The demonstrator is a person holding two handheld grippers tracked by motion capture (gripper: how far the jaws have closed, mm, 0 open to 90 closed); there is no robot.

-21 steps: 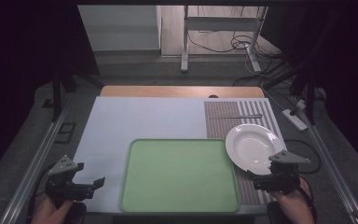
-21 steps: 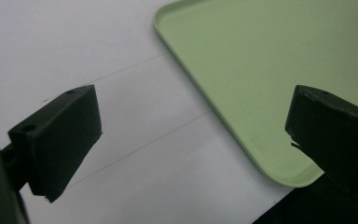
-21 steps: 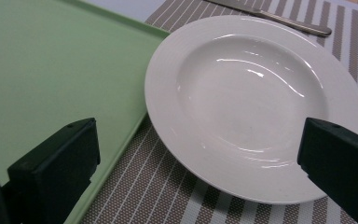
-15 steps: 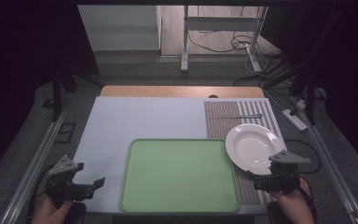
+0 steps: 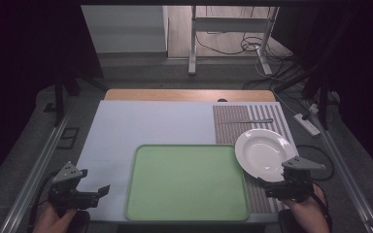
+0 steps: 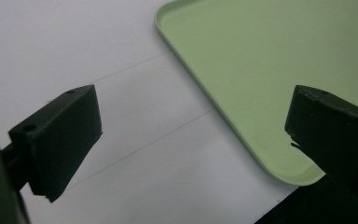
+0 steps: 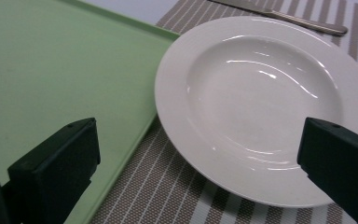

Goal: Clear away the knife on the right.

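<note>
Left gripper (image 5: 90, 194) held low at near left corner in high view, gripped from below by left hand (image 5: 58, 218); jaws spread wide, nothing between them. Right gripper (image 5: 264, 187) held at near right, carried by right hand (image 5: 303, 211), forearm entering from bottom edge; jaws parted wide, nothing clamped. Both grippers pointed roughly level, inward.

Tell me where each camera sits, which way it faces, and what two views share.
High view: above the person's side, looking forward and down on the table; both hands with left gripper and right gripper.
Left gripper view: rides the left gripper, facing the green tray corner between open jaws.
Right gripper view: rides the right gripper, facing the white plate on the striped placemat.
Shared: the tray.
</note>
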